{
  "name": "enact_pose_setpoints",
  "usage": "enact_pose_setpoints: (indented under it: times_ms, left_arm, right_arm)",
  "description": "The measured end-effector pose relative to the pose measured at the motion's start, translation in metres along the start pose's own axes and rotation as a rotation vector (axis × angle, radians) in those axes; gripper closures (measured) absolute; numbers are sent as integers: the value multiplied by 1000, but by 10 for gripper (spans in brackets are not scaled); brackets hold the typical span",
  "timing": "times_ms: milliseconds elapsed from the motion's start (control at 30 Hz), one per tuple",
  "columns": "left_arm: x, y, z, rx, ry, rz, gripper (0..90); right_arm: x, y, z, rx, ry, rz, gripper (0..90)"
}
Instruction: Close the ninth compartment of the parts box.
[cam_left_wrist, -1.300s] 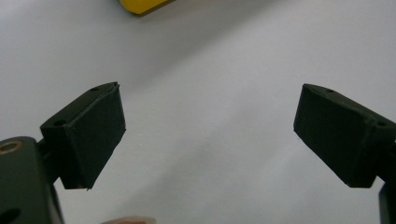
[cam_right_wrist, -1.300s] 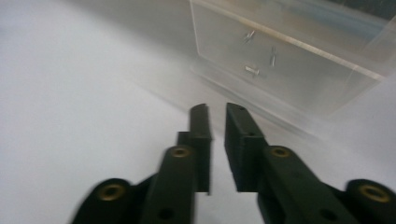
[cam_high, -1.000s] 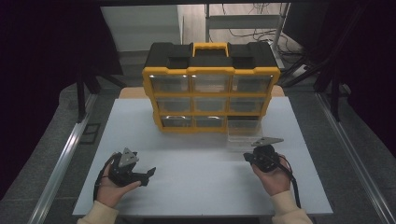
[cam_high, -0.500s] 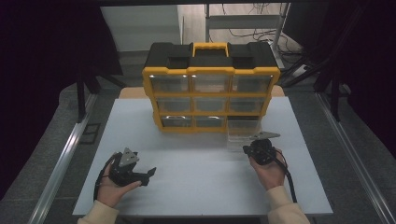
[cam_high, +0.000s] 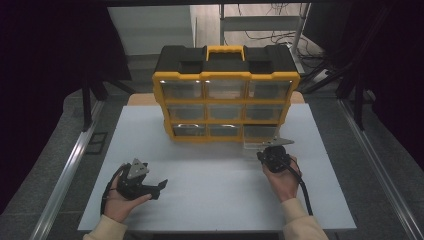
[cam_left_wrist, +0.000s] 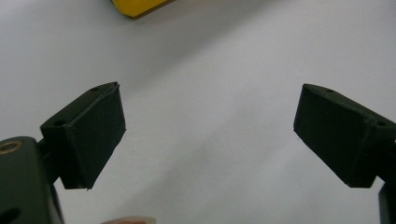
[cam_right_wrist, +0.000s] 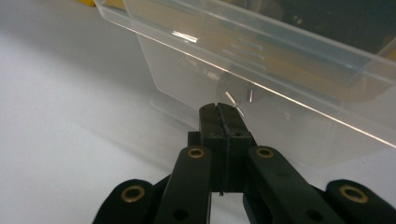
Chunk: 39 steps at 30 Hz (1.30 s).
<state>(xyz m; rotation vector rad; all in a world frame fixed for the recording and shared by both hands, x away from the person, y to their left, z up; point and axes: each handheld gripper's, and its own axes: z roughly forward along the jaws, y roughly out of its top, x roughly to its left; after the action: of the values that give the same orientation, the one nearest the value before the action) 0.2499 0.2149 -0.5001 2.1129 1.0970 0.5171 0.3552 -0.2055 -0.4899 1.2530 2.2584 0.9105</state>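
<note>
Right now the right claw (cam_high: 270, 150) sits at the front of a clear drawer (cam_high: 260, 134) that stands pulled out from the bottom right slot of the yellow and black organizer (cam_high: 225, 95). In the right gripper view its two black jaws are pressed together with no gap, and the tips (cam_right_wrist: 219, 114) meet the drawer (cam_right_wrist: 280, 84) at its front wall; whether they pinch a lip of the plastic or merely touch it I cannot tell. The drawer's rim runs slantwise across that view, and a few small pale bits lie inside it just past the jaw tips. The organizer stands at the far middle of the white bench (cam_high: 210, 185), with three rows of three clear drawers and a yellow handle on top. The right hand (cam_high: 282, 175) comes in from the bottom, its cable trailing back over the wrist. Well apart, at the near left of the bench, the left hand (cam_high: 120, 195) holds the left claw (cam_high: 159, 189) low over the bare surface, pointing rightwards. In the left gripper view its jaws stand wide, with nothing between them but white bench (cam_left_wrist: 205, 116), and a corner of the organizer (cam_left_wrist: 135, 5) shows at the top edge.
</note>
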Motion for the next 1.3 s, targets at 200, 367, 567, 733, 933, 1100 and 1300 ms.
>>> enact_pose_setpoints:
  times_ms: [200,367,567,733,933,1100,1300]
  left_arm:
    - [0,0,0,0,1,-2,93]
    - [0,0,0,0,1,-2,93]
    - [0,0,-1,-2,2,-1,93]
    - [0,0,0,-1,2,-1,93]
    - [0,0,-1,-1,2,-1,93]
    - [0,0,-1,-1,1,-1,93]
    - [0,0,-1,1,2,-2,94]
  right_arm:
    - [-2,0,2,0,-4,2,897]
    - [-4,1,4,0,-3,4,897]
    - [-5,2,5,-3,-7,5,897]
    - [-6,3,6,-4,-11,6,897]
    - [-5,3,10,-4,-17,4,898]
    - [-7,5,12,-8,-23,7,897]
    - [-9,8,14,-15,-28,5,897]
